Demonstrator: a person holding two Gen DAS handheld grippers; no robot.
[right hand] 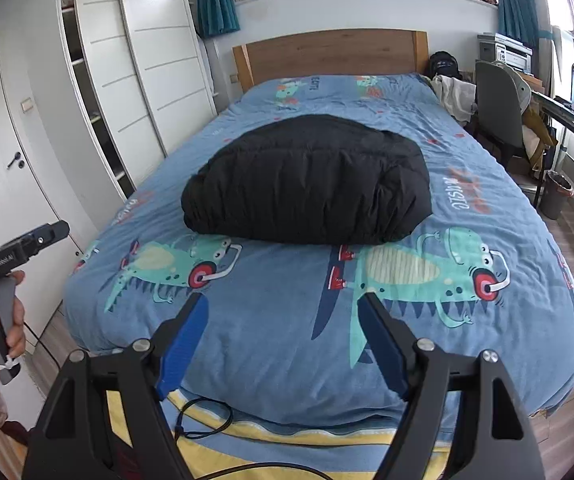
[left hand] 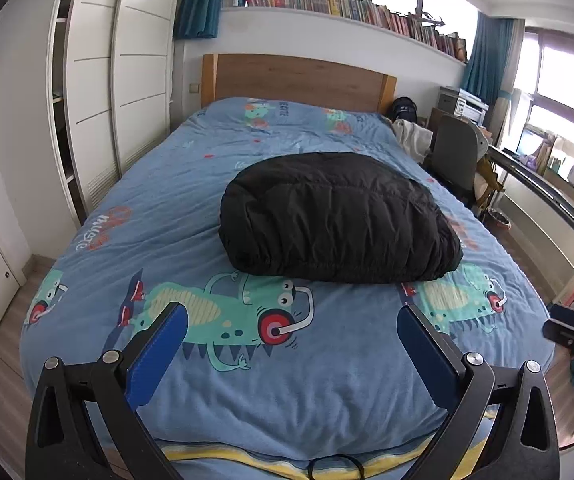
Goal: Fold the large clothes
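Left wrist view: bed (left hand: pixel 207 392) with blue monster-print duvet filling the room, wooden headboard (left hand: pixel 299 78) behind, white wardrobe (left hand: pixel 87 80) alongside. Mid-bed, well apart from both tools: black puffy jacket (left hand: pixel 335 216), already bundled into a thick rounded packet, quilted shell wrinkled. Probably light, soft and springy, slick nylon likely to slide and puff back open; best taken at a hem edge or corner of the near fold, pinching several layers, not the domed top. Nearer, above the foot of the bed: left gripper (left hand: pixel 293 336), blue pads spread wide, holding nothing. Likewise right gripper (right hand: pixel 283 332), jaws parted and empty. Smallest: black cable loop (right hand: pixel 203 418) on the yellow sheet edge.
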